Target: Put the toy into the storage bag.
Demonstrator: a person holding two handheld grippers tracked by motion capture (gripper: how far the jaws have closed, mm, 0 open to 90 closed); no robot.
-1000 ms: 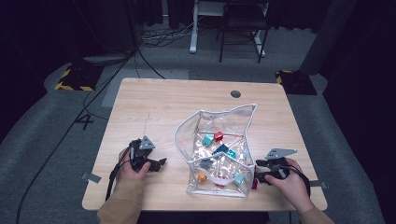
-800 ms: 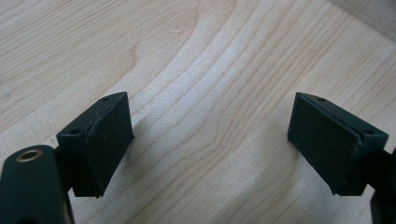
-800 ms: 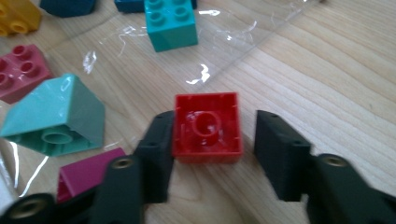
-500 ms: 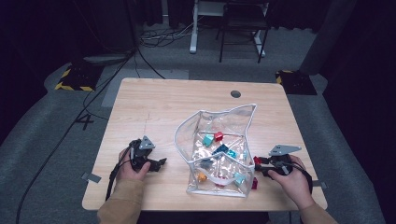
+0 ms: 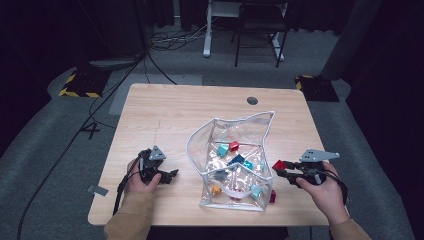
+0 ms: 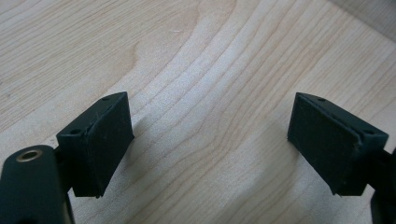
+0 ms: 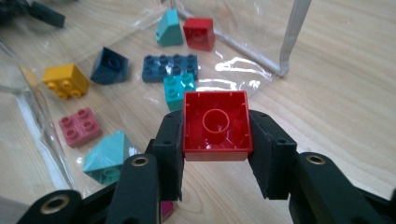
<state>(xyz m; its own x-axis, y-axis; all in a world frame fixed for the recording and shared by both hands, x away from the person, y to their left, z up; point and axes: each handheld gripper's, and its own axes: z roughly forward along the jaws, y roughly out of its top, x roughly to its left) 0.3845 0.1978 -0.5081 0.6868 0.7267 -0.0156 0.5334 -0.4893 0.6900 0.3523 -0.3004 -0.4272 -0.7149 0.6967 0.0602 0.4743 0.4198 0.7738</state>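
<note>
Red plastic, a square building brick [image 7: 215, 126] sits clamped between the two black pads of the right gripper [image 7: 215, 140], hollow underside turned toward the camera; the jaws have just been closing and now press on its two sides, holding it clear of the wooden table [image 5: 165, 115]. In the high view this red brick [image 5: 278, 165] hangs at about 3 o'clock from the clear plastic bag [image 5: 235, 165], just beside its right wall, with the right gripper [image 5: 286, 172] reaching in from the person's right hand [image 5: 322, 187]. Inside the bag lie more bricks: teal, dark blue, yellow, pink and another red. Well apart, at 9 o'clock from the bag, the left gripper [image 5: 170, 175] rests low over bare wood, its jaws spread wide with nothing between them.
</note>
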